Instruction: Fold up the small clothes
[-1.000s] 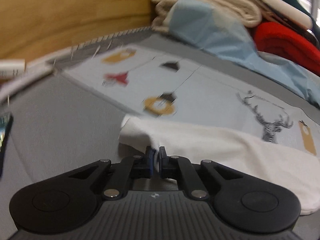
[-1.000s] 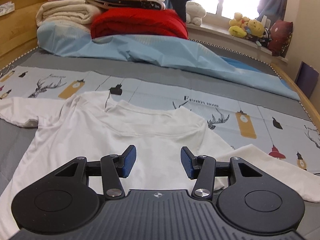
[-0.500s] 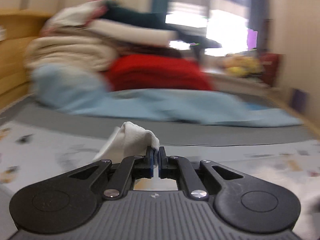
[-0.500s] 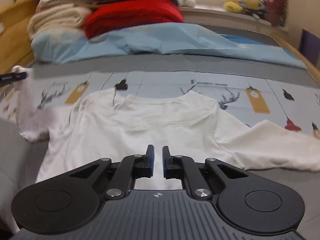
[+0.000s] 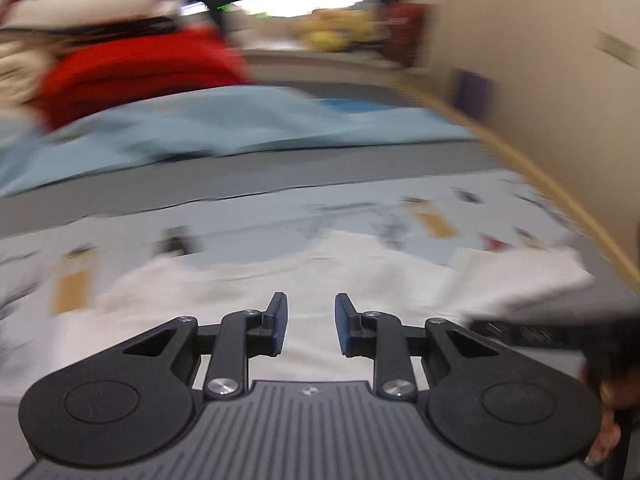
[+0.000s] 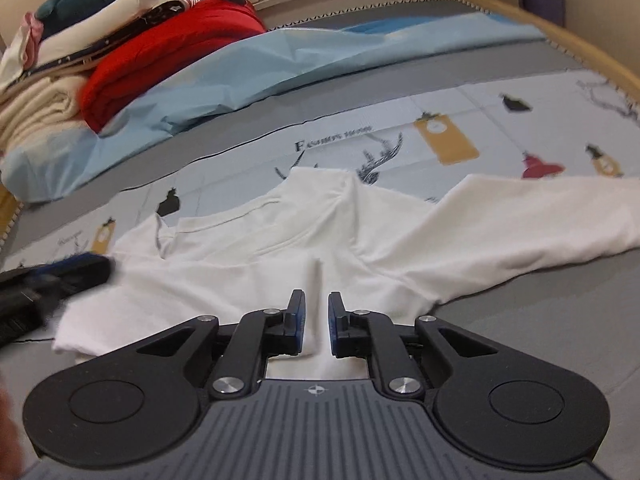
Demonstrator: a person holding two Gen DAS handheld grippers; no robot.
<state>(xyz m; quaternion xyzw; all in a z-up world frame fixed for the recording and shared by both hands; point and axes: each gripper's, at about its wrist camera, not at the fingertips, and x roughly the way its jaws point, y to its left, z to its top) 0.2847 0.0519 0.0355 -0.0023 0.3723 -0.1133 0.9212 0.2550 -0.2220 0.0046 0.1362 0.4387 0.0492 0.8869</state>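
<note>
Left gripper (image 5: 307, 322): its jaws had just been opening and stood apart over the white cloth, nothing pinched between the blue pads; the view was smeared by motion.
Right gripper (image 6: 317, 322): its jaws stood a narrow way apart, having opened a touch in the last moment after closing; a raised crease of white cloth ran up between the pads, but whether they pressed on it could not be told.
White shirt (image 6: 304, 240): it lay on the bed toward the near edge, spread over the printed sheet, collar pointing toward the far end.
Left sleeve: folded in over the shirt's body, its end lying at the crease just ahead of the right gripper.
Right sleeve (image 6: 532, 216): stretched flat toward the right edge of the bed, not yet folded.
Printed sheet (image 6: 440, 136): pale blue with deer, tags and the words "Fashion home", laid across the grey bed cover (image 6: 560, 308).
Light blue cloth (image 6: 280, 60): rumpled along the far side of the bed.
Pile of folded bedding (image 6: 160, 48): red, cream and dark layers stacked at the far left corner.
Bed frame (image 6: 580, 44): a wooden rail curving along the right edge.
Other tool: the left gripper's dark body showed blurred at the left rim of the right wrist view, just above the shirt.
</note>
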